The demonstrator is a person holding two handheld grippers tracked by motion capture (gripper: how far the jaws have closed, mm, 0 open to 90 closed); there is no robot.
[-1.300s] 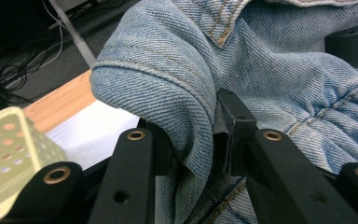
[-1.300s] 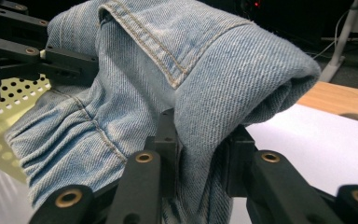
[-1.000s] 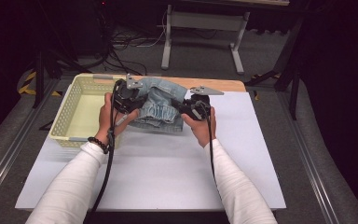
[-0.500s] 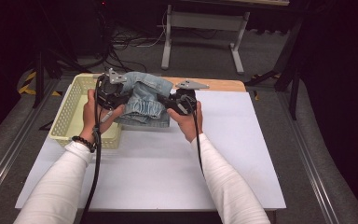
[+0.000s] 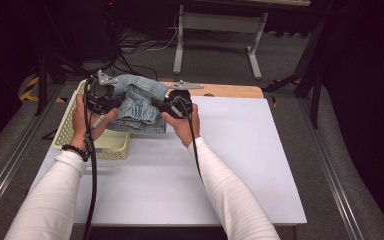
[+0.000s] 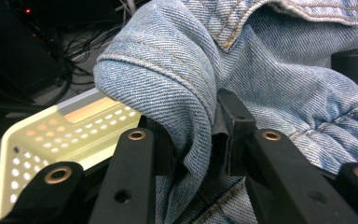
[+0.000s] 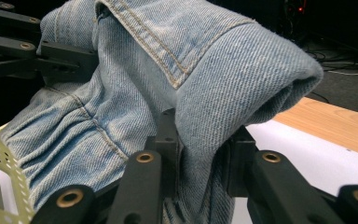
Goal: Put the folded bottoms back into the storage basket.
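High view: your left gripper [image 5: 111,101] and right gripper [image 5: 166,106] each pinch a fold of the denim [image 5: 139,102], hung above the basket [image 5: 66,131] edge. It's soft and floppy; grip thick seams.

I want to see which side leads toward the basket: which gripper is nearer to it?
Left. The left gripper hangs over the yellow basket; the right gripper is beside it, over the table.

Overhead light brightens the white table [image 5: 240,165], while the far room stays dark; the high view is soft, and the near black jaws blur.
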